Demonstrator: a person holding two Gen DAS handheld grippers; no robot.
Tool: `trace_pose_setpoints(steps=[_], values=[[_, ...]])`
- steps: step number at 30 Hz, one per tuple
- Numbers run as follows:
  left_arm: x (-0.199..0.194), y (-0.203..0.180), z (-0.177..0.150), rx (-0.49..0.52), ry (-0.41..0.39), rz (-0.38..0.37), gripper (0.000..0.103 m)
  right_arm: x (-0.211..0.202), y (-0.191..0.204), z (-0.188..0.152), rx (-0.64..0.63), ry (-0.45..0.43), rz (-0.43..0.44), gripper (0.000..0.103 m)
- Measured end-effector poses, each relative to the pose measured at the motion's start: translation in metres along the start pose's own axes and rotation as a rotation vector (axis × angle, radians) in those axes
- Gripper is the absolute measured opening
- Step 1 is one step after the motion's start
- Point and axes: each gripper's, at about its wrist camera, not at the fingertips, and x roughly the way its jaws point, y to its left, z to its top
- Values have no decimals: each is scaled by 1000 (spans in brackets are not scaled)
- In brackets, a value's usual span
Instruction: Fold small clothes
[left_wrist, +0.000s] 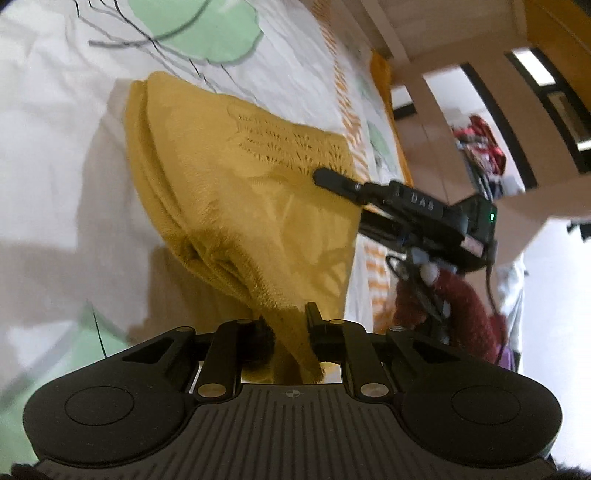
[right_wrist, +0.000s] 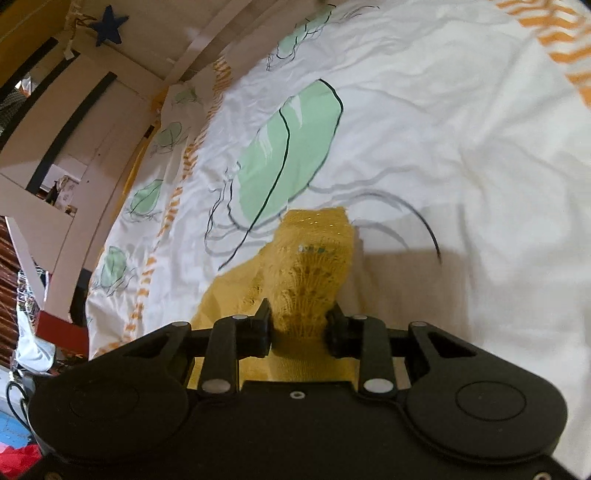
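Note:
A mustard-yellow knitted garment (left_wrist: 236, 192) hangs lifted above a white bedsheet (left_wrist: 55, 147) printed with green leaves. My left gripper (left_wrist: 288, 325) is shut on a bunched corner of it, and the fabric trails down between the fingers. In the left wrist view my right gripper (left_wrist: 332, 179) reaches in from the right and pinches the garment's far edge. In the right wrist view, my right gripper (right_wrist: 300, 325) is shut on a thick fold of the yellow knit (right_wrist: 314, 266), which drapes ahead of the fingers over the sheet (right_wrist: 443, 129).
A dark red fuzzy sleeve (left_wrist: 465, 314) of the person holds the right gripper. Wooden bed rails and shelving (left_wrist: 443, 110) stand beyond the bed's edge. Orange-striped sheet borders (right_wrist: 177, 206) run along the mattress side, with clutter (right_wrist: 22, 314) on the floor.

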Motion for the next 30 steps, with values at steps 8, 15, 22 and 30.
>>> trace_pose_setpoints(steps=[8,15,22,30], values=[[6,-2,-37,78,-84,274,16,-19,-13,-26,-53,-131,-199,42],[4,-8,-65,110,-184,404,30,-27,-29,-36,-78,-213,-289,44],[-13,-25,-90,154,-364,490,33,-50,-14,-60,-190,-292,-257,62],[-21,-46,-59,207,-470,570,44,-46,7,-72,-321,-332,-273,75]])
